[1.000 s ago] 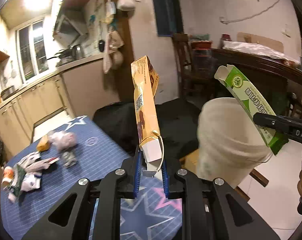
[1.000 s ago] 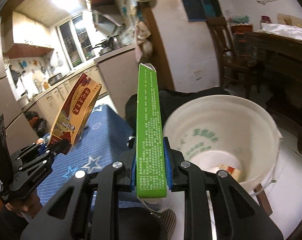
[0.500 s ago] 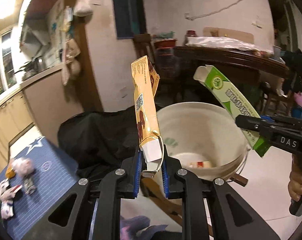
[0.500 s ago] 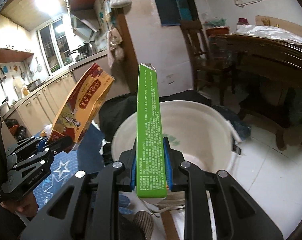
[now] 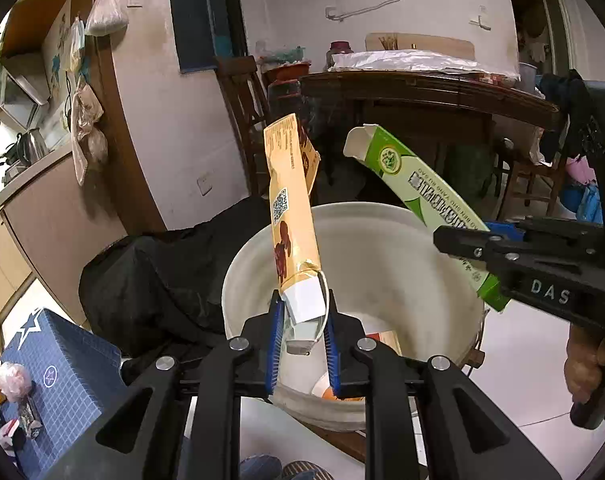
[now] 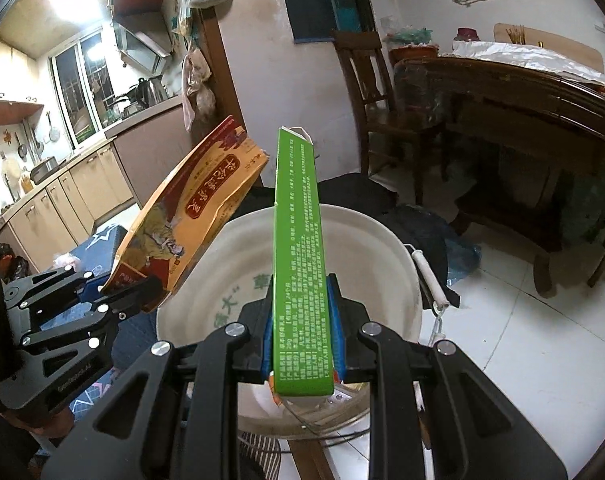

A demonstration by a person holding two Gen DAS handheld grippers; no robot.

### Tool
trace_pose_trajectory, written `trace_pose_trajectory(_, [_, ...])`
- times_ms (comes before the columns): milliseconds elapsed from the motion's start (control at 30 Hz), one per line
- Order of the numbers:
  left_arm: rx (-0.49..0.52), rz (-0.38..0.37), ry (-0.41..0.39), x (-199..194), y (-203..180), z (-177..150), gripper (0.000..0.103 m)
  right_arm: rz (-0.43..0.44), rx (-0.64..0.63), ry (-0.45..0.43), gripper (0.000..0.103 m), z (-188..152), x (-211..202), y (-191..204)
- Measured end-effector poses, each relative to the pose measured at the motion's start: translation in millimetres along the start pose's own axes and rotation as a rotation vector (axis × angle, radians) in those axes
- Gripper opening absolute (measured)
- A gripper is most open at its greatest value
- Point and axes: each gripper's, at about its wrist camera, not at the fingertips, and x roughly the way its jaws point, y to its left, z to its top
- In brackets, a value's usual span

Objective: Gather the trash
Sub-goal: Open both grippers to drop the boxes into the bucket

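Right gripper (image 6: 302,344) clamps green carton (image 6: 298,248) upright over white bucket (image 6: 382,248); left gripper (image 6: 134,286) grips orange box (image 6: 182,216).

Dark wooden dining table (image 6: 514,92) at the back, foil-like sheet (image 6: 526,54) spread on top. Wooden chair (image 6: 362,80) against the white wall. Plastic bags (image 5: 87,128) hang from the door frame. Kettle (image 6: 156,87) on the kitchen counter (image 6: 142,118); black cloth (image 5: 162,272) heaped on the floor.

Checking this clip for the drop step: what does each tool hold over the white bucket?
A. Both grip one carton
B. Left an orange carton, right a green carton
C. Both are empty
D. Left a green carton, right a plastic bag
B: the left tool clamps the orange carton and the right tool clamps the green carton, both above the white bucket.
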Motion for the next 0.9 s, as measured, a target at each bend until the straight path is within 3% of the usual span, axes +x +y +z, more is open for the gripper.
trace_pose_trajectory(400, [-0.028, 0.008, -0.003, 16, 5, 3, 0.022, -0.098, -0.088, 0.025, 0.021, 5, 7, 7])
trace_pose_trajectory(467, [-0.04, 0.009, -0.008, 18, 10, 5, 0.029, -0.113, -0.1, 0.022, 0.021, 5, 8, 7])
trace_pose_trajectory(567, [-0.04, 0.025, -0.006, 20, 15, 7, 0.037, -0.115, -0.098, 0.028, 0.027, 5, 12, 5])
trace_pose_trajectory(900, [-0.077, 0.04, -0.004, 14, 26, 5, 0.037, -0.099, -0.09, 0.032, 0.03, 5, 15, 5])
